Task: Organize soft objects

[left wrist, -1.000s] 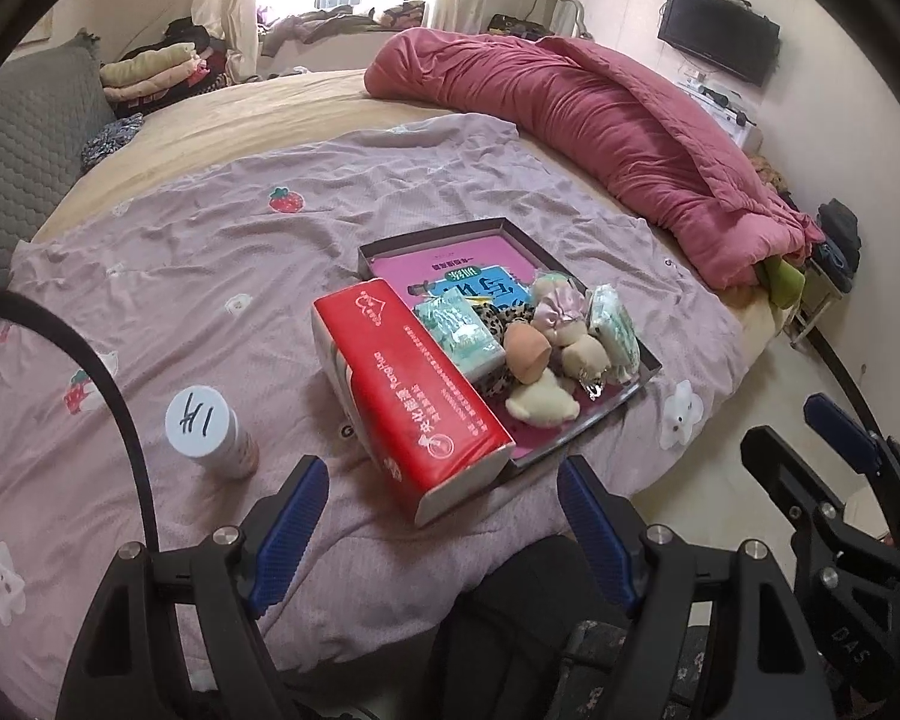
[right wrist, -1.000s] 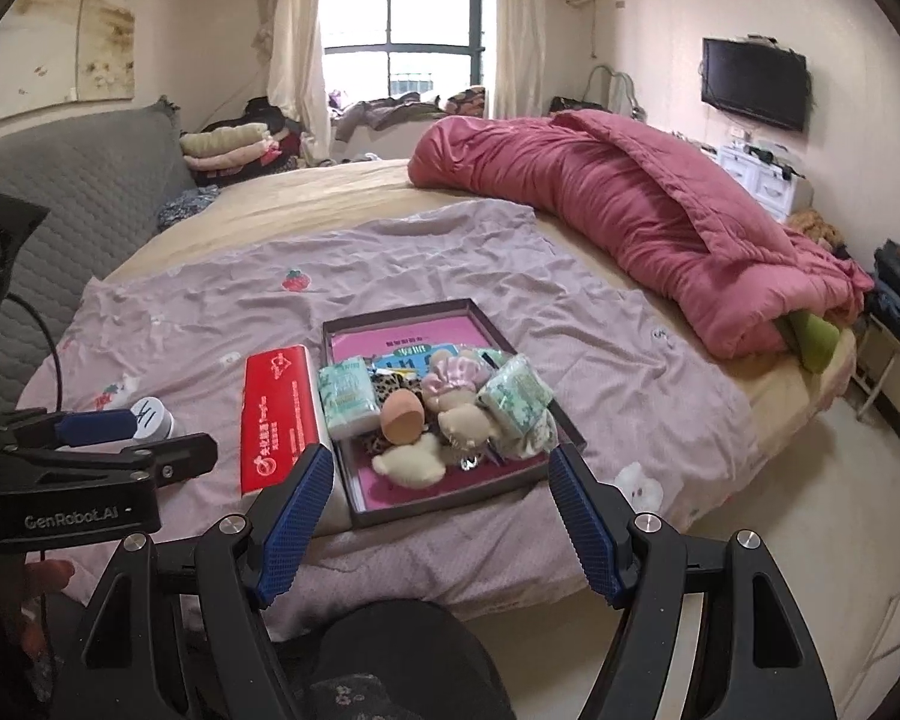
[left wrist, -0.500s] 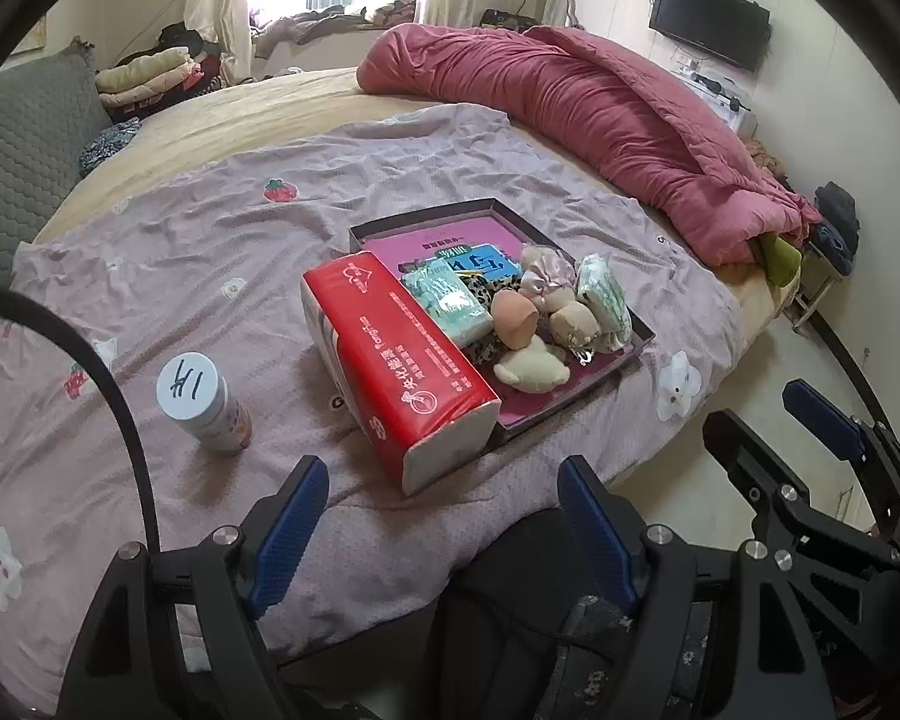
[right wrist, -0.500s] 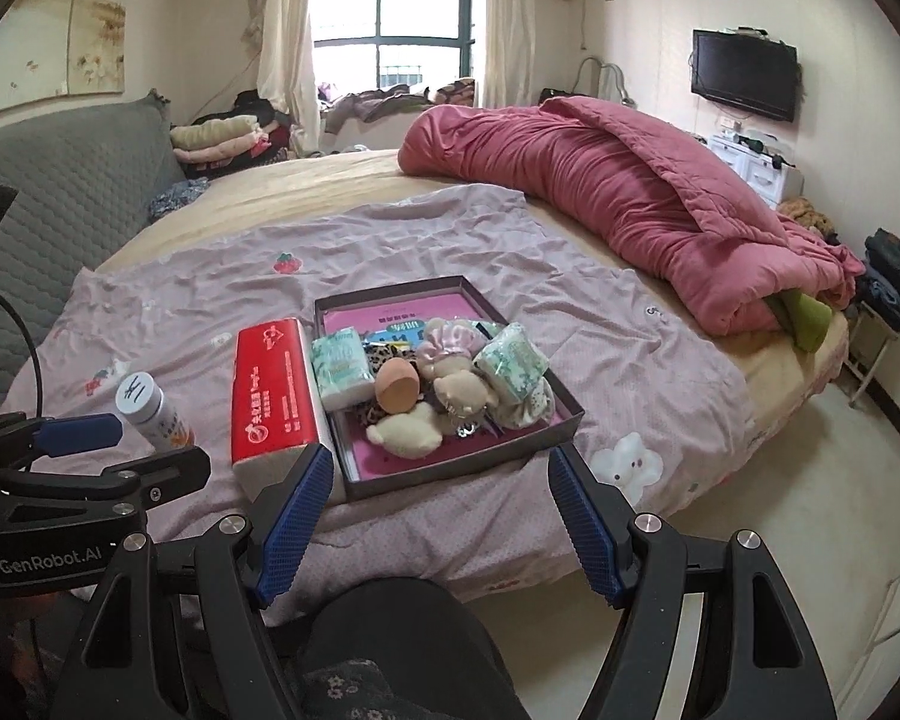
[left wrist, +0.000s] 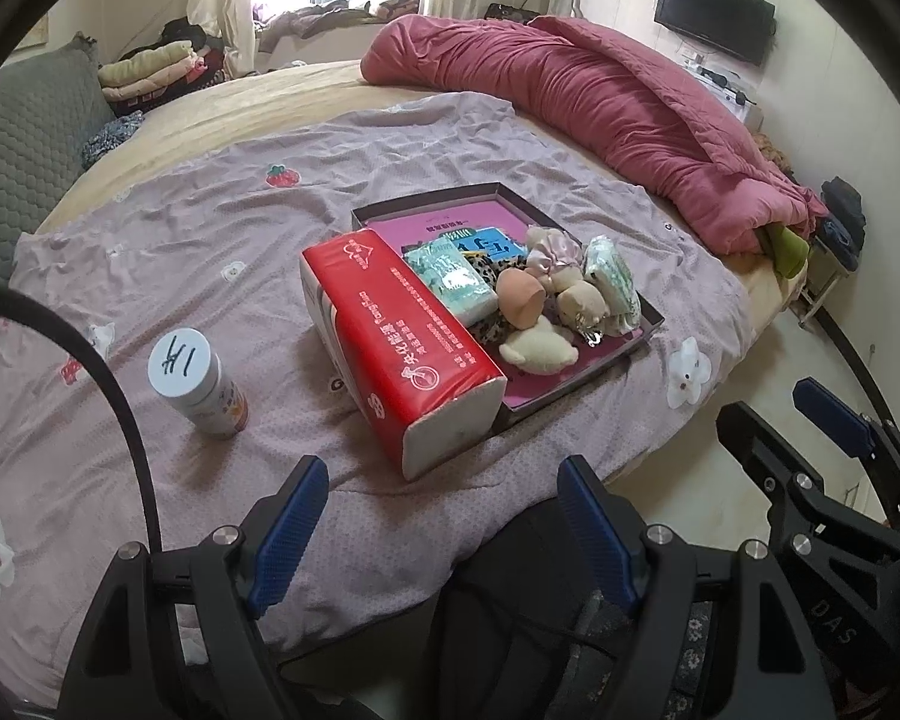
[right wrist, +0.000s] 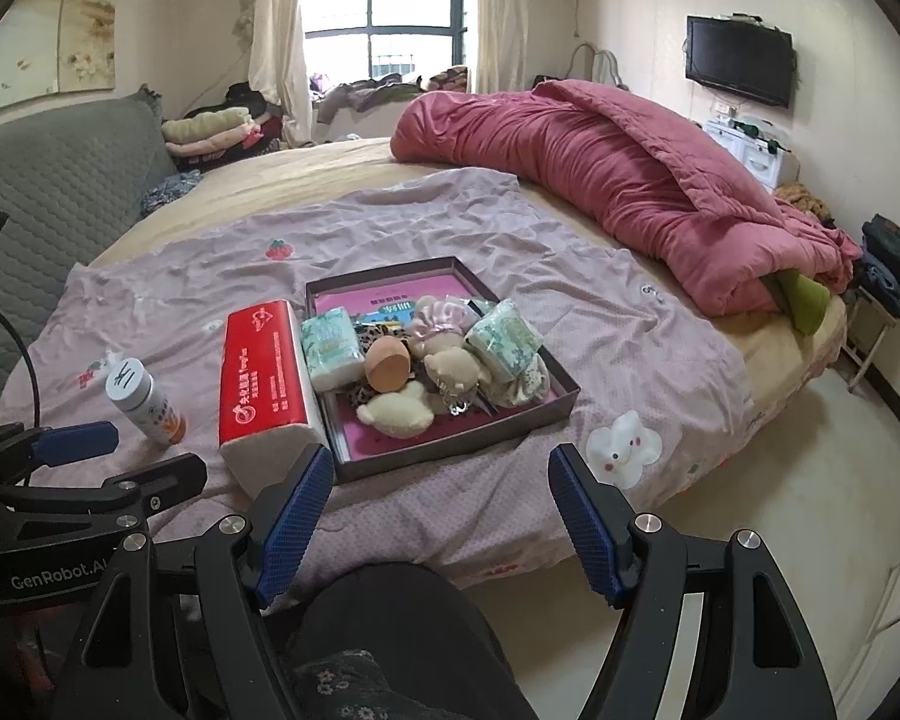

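Both my claws hang over the near edge of the bed, above my dark-clothed knee. My left gripper [left wrist: 444, 516] stands wide open, blue pads [left wrist: 288, 522] well apart, nothing between them. My right gripper [right wrist: 441, 513] is the same: jaws spread wide, empty.

The soft things lie ahead of me in a shallow dark tray [right wrist: 528, 414] on the lilac sheet [right wrist: 210, 276]. Inside, over a pink printed sheet: a peach beauty sponge [right wrist: 387, 363], a cream plush [right wrist: 396, 414] at the near side, a tan plush with a metal clasp [right wrist: 453, 369], a pink satin scrunchie [right wrist: 441, 315], and two green-patterned tissue packs, one at the left wall [right wrist: 329, 345] and one tilted on the right [right wrist: 504, 339]. A leopard-print piece [left wrist: 498, 267] shows beneath them (a band or a pouch, I cannot tell which).

A red tissue brick [left wrist: 402, 336] lies outside, touching the tray's left wall and running along it. Left of that, well apart, a white-capped bottle [left wrist: 201, 381] stands upright with pen marks on its lid.

A pink quilt [right wrist: 600, 174] lies bunched on the far right of the bed.
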Motion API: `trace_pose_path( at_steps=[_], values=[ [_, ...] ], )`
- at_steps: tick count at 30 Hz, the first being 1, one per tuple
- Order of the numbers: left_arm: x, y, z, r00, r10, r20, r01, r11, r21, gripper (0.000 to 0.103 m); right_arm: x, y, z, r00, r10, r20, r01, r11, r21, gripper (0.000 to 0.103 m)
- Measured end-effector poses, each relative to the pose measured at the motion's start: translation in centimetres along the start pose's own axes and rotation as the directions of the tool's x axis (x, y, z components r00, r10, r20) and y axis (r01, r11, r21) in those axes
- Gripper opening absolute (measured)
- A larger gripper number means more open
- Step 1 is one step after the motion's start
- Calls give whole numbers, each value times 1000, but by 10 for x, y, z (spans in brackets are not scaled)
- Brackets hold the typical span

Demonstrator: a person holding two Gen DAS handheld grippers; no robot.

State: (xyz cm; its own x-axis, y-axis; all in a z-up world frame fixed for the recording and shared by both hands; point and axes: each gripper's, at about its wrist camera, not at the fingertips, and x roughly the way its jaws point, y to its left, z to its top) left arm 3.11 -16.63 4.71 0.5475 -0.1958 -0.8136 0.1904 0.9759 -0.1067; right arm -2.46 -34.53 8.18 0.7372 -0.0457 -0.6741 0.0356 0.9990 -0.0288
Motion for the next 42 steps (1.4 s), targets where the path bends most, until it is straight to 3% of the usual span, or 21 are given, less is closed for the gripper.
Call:
trace_pose_path(
  at_steps=[42],
  values=[
    [5,-6,-8,1000,9,-5,-9,1000,14,78,-8,-1,-3,1000,5,14,-5,1000,-5,75]
  ],
)
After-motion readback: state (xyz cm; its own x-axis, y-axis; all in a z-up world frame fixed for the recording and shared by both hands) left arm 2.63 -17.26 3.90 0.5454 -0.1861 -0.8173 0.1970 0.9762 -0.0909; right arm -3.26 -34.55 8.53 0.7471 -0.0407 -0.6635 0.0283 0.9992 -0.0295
